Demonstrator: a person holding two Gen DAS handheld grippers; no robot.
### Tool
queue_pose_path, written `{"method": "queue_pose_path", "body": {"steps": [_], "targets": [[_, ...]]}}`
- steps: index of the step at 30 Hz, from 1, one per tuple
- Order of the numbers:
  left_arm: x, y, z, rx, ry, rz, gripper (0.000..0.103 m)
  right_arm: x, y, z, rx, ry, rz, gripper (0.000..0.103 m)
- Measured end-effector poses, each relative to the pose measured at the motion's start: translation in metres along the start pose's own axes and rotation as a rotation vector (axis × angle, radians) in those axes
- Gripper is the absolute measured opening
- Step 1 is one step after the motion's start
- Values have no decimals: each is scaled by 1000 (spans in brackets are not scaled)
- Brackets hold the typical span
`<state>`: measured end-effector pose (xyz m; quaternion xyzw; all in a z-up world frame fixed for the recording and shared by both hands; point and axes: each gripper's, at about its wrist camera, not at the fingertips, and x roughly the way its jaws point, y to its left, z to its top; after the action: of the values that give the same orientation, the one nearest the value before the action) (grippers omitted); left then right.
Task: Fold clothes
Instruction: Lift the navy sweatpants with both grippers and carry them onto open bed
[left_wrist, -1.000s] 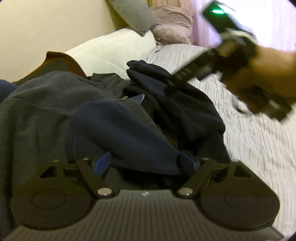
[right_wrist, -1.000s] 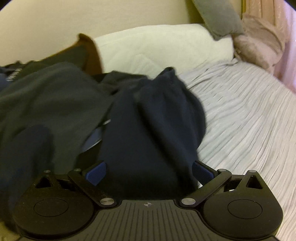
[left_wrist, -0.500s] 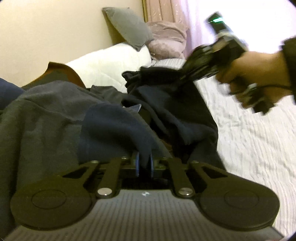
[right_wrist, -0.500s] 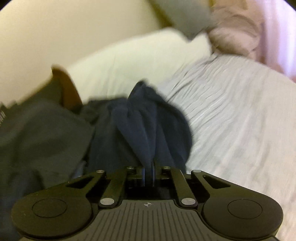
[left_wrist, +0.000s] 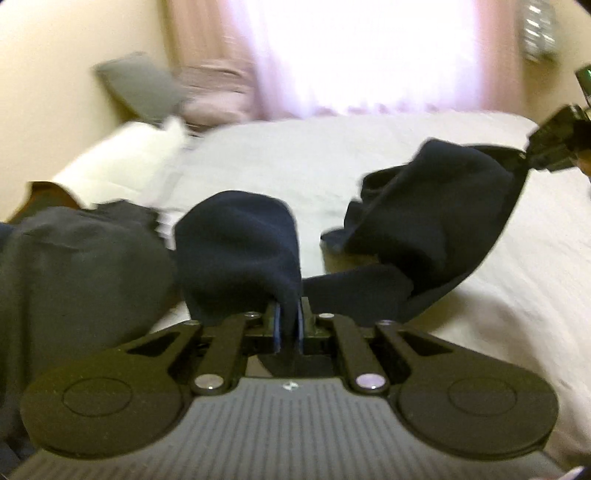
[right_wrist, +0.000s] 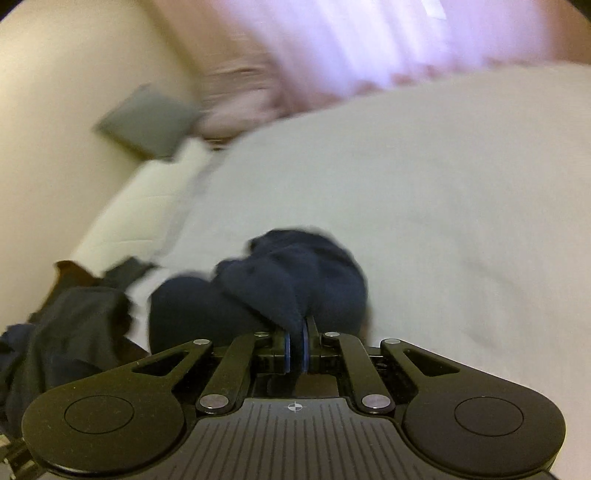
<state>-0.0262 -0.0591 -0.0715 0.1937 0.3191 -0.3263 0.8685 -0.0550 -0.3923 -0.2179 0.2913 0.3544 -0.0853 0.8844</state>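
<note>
since a second ago we have clamped both grippers, left (left_wrist: 287, 325) and right (right_wrist: 295, 349), on the navy garment (left_wrist: 240, 243). we hold it apart over the bed (left_wrist: 480, 295), likely to spread it for folding.

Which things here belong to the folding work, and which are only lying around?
In use:
navy garment
left gripper, shut on it
right gripper, shut on it

Lying about:
dark grey garment
grey pillow
white pillow
pink pillow
bed sheet
</note>
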Motion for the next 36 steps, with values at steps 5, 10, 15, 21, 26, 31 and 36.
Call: {"method": "queue_pose_path", "body": {"steps": [5, 10, 15, 21, 26, 31, 36], "targets": [[-9, -107, -35, 97, 159, -155, 6, -130, -160, -94, 231, 30, -191, 5], [-7, -166, -34, 155, 222, -190, 17, -228, -289, -176, 481, 59, -351, 4], [-5, -224, -33, 212, 281, -222, 46, -263, -312, -198, 379, 94, -350, 5], [29, -283, -7, 457, 191, -377, 66, -211, -251, -184, 202, 98, -217, 99], [72, -357, 8, 686, 103, -610, 71, -189, -246, -182, 246, 102, -206, 99], [78, -280, 38, 554, 120, -413, 3, -194, -263, -185, 283, 113, -306, 99], [84, -198, 68, 411, 138, -204, 3, -199, -278, -185, 348, 121, -362, 99]]}}
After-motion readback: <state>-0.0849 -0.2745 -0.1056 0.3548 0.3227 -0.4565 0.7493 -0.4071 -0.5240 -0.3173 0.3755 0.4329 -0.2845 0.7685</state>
